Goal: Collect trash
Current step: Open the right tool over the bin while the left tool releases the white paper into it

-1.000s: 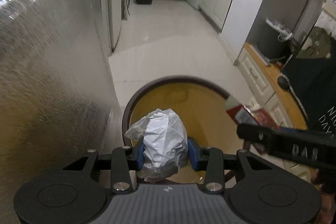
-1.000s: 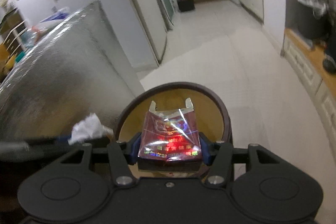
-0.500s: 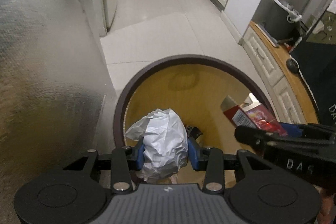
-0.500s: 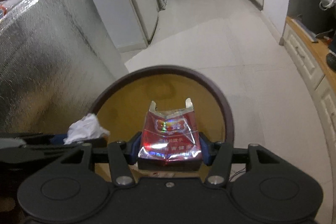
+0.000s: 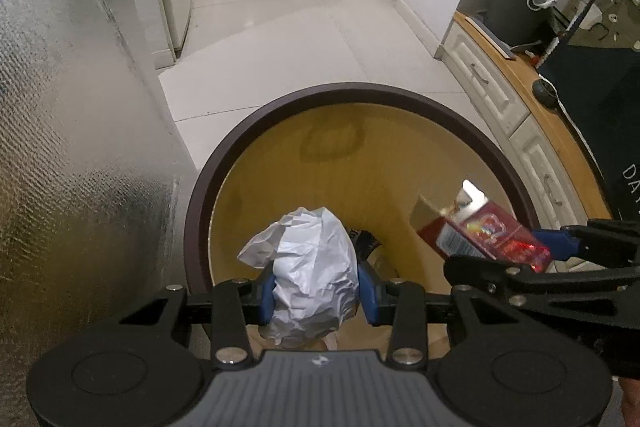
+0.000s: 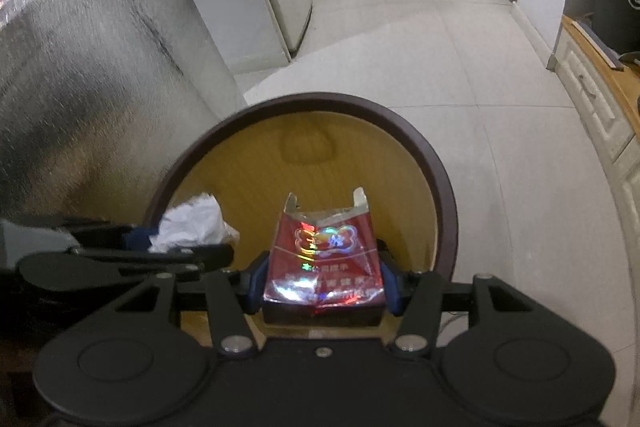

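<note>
Both hands have dropped lower than a second ago, so the round bin now looks much bigger and fills the middle of each view.

The crumpled white paper is pinched tight between the blue pads of the left gripper. It hangs right over the open mouth of the bin, near the bin's close edge. The red packet is squeezed in the right gripper, with its torn open end pointing up and away from the hand. Its long side runs the same way the fingers point. It also hangs over the bin's mouth, just inside the rim.

The two grippers sit side by side, close together, with the paper on the left and the packet on the right. Something dark lies at the bottom of the bin, but it is too hidden to name.

The bin's yellow inside is straight below both bits of trash. So I think the next step is just to let go, and each piece should fall in. Neither hand looks closer than the other. A shiny silver box stands touching the bin's left side, and the pale tiled floor stretches beyond.
</note>
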Available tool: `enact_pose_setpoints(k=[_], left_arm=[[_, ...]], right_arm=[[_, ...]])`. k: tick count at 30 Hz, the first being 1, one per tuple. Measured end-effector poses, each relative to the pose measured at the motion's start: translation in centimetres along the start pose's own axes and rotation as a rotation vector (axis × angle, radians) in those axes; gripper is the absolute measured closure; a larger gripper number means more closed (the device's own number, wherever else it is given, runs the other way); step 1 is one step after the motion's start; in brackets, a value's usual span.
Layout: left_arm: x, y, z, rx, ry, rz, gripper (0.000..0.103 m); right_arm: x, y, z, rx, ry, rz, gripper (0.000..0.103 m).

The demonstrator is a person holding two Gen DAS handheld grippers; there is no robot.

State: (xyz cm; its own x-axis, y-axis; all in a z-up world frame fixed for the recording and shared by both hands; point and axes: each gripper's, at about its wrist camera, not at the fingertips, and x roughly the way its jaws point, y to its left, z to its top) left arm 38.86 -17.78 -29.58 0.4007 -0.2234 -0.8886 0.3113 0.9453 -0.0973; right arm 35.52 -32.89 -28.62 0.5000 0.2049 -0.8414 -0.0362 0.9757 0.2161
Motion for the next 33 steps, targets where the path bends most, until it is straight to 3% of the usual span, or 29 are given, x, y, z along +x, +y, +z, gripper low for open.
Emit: enact_pose_setpoints(k=[2,7,12,23,25,27,30,33], left_arm=[[0.0,-0.1,0.1,0.005,0.005,-0.003,0.061],[0.4,0.0,0.1,0.023,0.041,-0.01,0.06],[0.8,-0.2,0.0,0.044,0.064,-0.01,0.06],[1.1,-0.5,1.1,0.049,0.051,-0.027,0.06],[1.2,-0.6,1.3,0.049,0.043,-0.028,0.054],[1.1,-0.6,1.3,0.044,0.033,-0.019,0.039],[1.0,-0.5,1.3,0.04,0.03,-0.005,0.026],[1.0,-0.5,1.4,0.031,0.034,-0.004,0.021]], right_arm=[[0.2,0.2,0.0,-0.016,0.017,-0.02,0.045],[-0.2,0.0,-0.2,-0.042,0.034,-0.03,0.028],[-1.2,-0.1,-0.2,-0.072,0.04,0.009,0.016],[-1.8,-0.6,-1.0,-0.114,0.063,-0.03,0.01],[-1.6,-0.6,-1.0,-0.121,0.072,-0.04,0.01],[-1.5,-0.6,-1.0,-0.126,0.079,-0.042,0.01],[-1.6,-0.6,-1.0,-0.13,0.08,-0.037,0.01],[-1.7,-0.6,-1.1,-0.139,0.083,-0.037,0.01]])
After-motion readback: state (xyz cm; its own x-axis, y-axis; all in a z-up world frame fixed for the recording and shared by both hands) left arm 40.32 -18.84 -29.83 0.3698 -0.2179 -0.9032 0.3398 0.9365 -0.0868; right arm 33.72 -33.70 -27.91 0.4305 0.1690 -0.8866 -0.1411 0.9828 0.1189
